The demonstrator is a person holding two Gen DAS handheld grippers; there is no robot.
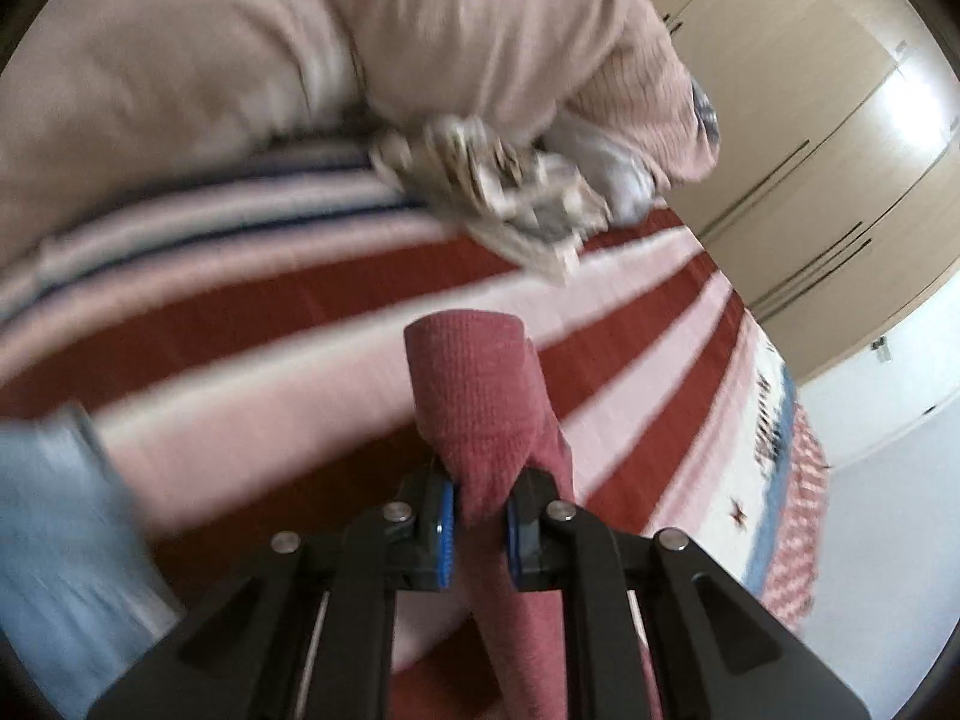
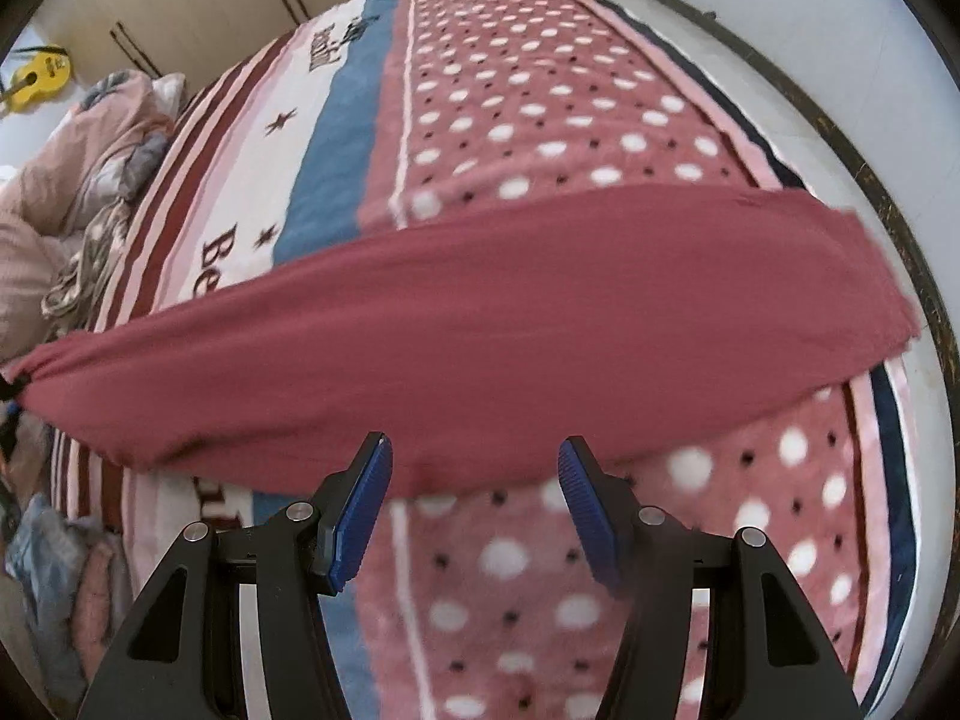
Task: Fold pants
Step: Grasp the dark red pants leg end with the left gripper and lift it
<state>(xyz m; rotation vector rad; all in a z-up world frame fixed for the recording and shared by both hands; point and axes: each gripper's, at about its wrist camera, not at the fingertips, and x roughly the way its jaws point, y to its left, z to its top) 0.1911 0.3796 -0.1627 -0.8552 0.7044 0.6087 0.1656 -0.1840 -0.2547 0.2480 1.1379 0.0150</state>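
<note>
Below both grippers: a bed blanket point(image 2: 540, 90) spreads across nearly the whole scene, striped dark red and pale pink on one side, then a white band with stars and lettering, a blue band, and a pink field of white dots.
Wardrobe: pale wood doors point(image 1: 798, 138) stand beyond the far edge of the bed, up and to the right of the left gripper.
Duvet: a bulky pink duvet point(image 1: 240, 42) is heaped ahead of the left gripper, at the top of its view, blurred.
Pants: the dark red pants point(image 2: 456, 330) hang stretched in a long band straight ahead of the right gripper, across the dotted part of the blanket; their lower edge dips between its two fingers.
Crumpled cloth: a grey-beige patterned cloth point(image 1: 498, 192) lies at the foot of the duvet, ahead of the left gripper and well apart from it.
Left gripper: the left gripper point(image 1: 478, 525) is clamped on a bunched fold of the pants, which rises upright from between its blue pads.
Right gripper: the right gripper point(image 2: 474, 504) is spread wide, blue pads apart, holding nothing; whether the pads touch the fabric cannot be told.
Guitar: a small yellow guitar point(image 2: 39, 78) sits far off to the upper left of the right gripper.
</note>
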